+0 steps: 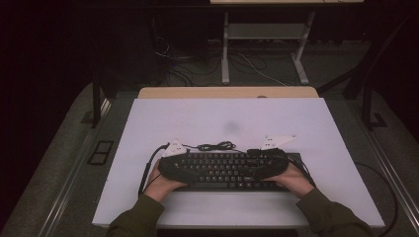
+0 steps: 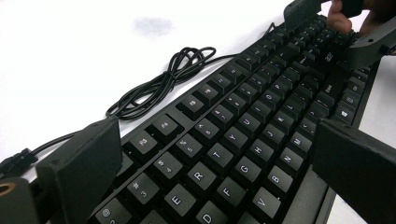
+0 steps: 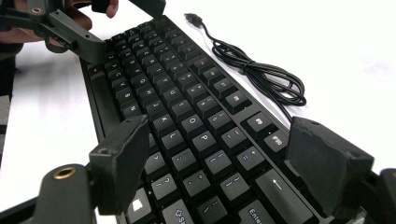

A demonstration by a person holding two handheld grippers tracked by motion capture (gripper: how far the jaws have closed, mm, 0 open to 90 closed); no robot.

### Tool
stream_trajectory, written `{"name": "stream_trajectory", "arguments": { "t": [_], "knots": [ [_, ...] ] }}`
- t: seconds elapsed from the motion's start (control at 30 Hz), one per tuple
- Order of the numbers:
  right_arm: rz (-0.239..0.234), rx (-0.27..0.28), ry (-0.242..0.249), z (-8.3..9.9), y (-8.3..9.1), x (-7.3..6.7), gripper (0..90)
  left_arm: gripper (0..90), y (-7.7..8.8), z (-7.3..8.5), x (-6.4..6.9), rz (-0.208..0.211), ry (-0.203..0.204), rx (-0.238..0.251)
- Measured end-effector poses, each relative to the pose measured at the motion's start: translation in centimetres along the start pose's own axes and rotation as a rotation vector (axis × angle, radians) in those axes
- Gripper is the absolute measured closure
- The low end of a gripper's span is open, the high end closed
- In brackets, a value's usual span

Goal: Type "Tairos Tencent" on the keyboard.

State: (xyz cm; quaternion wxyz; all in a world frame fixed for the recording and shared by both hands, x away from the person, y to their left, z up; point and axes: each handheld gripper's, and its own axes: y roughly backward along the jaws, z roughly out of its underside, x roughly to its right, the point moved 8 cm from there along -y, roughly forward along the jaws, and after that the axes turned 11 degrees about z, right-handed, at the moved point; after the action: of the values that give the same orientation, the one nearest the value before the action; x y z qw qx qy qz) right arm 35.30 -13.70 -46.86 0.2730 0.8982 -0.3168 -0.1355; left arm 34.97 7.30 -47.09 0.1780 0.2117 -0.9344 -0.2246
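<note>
A black keyboard (image 1: 230, 170) lies flat on the white table (image 1: 227, 123), close to the near edge on the person's side, its long sides running parallel to that edge. The left gripper (image 1: 173, 160) sits over the keyboard's left end and the right gripper (image 1: 269, 160) over its right end, each held by a hand coming in from below. In the left gripper view the two black jaws stand spread wide, one at the back long edge and one at the front long edge of the keyboard (image 2: 243, 135), with the key rows between them; whether the pads touch the casing cannot be told, and no squeeze shows. In the right gripper view the jaws likewise stand apart astride the keyboard (image 3: 187, 121), one by the front edge, one by the back edge near the arrow key. The keyboard's cable (image 1: 215, 146) lies coiled in a loose bundle on the table just behind the back edge, near the middle, with its plug (image 3: 190, 17) lying free on the white surface. Beyond the cable the table is bare up to its far edge, where a wooden strip (image 1: 227, 92) shows. To left and right of the keyboard white surface runs on to the side edges, wider on the right.
</note>
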Motion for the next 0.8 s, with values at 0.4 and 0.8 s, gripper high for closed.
{"name": "stream_trajectory", "arguments": {
  "t": [0.4, 0.8],
  "knots": [
    [-0.011, 0.001, 0.005, -0.4, -0.5, -0.1, 21.2, 3.5, 0.8, 0.6, -0.3, -0.023, 0.007, 0.007],
    [-0.028, -0.001, 0.020, -0.9, -1.3, -0.5, 21.3, 5.3, 1.8, 1.2, -0.4, -0.045, 0.022, 0.012]
  ]
}}
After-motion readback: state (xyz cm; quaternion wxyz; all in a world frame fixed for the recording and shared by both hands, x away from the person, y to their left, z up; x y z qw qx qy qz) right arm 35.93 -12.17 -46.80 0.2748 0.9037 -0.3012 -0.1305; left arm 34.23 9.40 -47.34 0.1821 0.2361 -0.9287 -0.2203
